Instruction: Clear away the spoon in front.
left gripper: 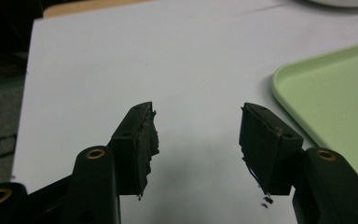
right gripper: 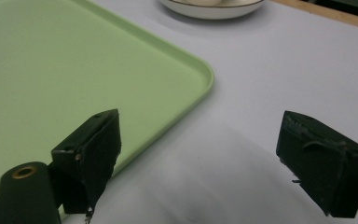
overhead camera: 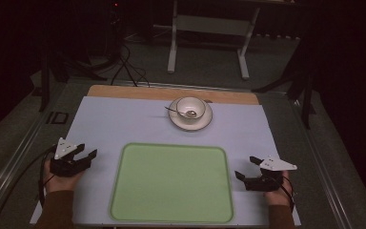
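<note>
Both grippers, left (overhead camera: 86, 153) and right (overhead camera: 246, 167), gape empty beside my green tray (overhead camera: 171, 183); risk: spoon (overhead camera: 180, 113) tipping cup (overhead camera: 191, 108) on saucer (overhead camera: 190, 122).

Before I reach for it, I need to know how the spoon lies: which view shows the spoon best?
The high view: the spoon rests in the cup on the saucer, its handle pointing left. The right gripper view catches just the saucer's near rim; the left gripper view has a white sliver of it at the top edge.
</note>
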{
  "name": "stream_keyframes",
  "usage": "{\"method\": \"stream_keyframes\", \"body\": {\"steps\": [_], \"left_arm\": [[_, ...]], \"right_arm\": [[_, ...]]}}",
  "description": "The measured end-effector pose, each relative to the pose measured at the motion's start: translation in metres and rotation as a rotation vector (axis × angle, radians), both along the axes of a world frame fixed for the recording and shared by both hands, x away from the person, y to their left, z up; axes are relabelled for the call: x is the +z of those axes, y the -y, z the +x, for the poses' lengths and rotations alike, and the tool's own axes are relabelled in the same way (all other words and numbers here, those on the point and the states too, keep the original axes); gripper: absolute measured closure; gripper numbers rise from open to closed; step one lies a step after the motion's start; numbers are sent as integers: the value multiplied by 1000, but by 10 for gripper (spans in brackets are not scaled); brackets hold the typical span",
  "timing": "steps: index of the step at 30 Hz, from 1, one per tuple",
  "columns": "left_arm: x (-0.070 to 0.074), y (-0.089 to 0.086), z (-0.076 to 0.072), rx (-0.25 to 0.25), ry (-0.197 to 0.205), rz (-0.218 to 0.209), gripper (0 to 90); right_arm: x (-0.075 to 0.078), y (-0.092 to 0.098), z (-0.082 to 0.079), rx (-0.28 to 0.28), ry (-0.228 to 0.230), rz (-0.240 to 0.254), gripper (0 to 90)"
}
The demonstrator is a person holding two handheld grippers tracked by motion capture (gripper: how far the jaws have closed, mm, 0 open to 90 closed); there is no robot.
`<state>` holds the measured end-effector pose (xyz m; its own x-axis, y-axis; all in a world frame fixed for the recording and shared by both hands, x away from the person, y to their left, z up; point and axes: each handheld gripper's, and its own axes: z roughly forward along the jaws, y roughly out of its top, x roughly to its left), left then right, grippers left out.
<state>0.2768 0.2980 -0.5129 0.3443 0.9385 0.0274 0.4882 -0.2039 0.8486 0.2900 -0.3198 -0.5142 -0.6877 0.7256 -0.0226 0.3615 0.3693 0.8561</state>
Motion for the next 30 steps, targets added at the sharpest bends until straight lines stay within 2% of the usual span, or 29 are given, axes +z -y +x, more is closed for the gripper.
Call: {"method": "stream_keyframes", "body": {"steps": [5,6,8,10,11,12,15,16,20,24,27,30], "left_arm": [[2,7,1,-36,4,5,446],[2,7,1,-36,4,5,439],[5,9,0,-32,28,0,431],[5,9,0,-32,28,0,429],[8,11,-1,-37,36,-30,427],[9,12,-1,-41,39,-40,426],[15,18,-1,-53,33,-55,425],[18,21,-1,-66,36,-70,427],[29,34,0,-105,59,-81,442],[37,47,7,-138,71,-82,442],[40,58,15,-164,74,-107,440],[42,70,23,-189,72,-102,432]], "right_arm": [[0,1,0,-14,9,0,137],[0,1,0,-14,9,0,137],[0,2,0,-17,14,3,136],[1,2,0,-15,17,3,136],[1,2,0,-13,20,5,136],[1,3,0,-16,21,8,136],[2,4,-1,-21,26,15,137],[2,4,-1,-21,27,16,136],[2,4,-1,-24,27,20,136],[2,4,-2,-27,27,20,137],[2,4,-2,-28,29,21,137],[2,5,-2,-31,28,25,137]]}}
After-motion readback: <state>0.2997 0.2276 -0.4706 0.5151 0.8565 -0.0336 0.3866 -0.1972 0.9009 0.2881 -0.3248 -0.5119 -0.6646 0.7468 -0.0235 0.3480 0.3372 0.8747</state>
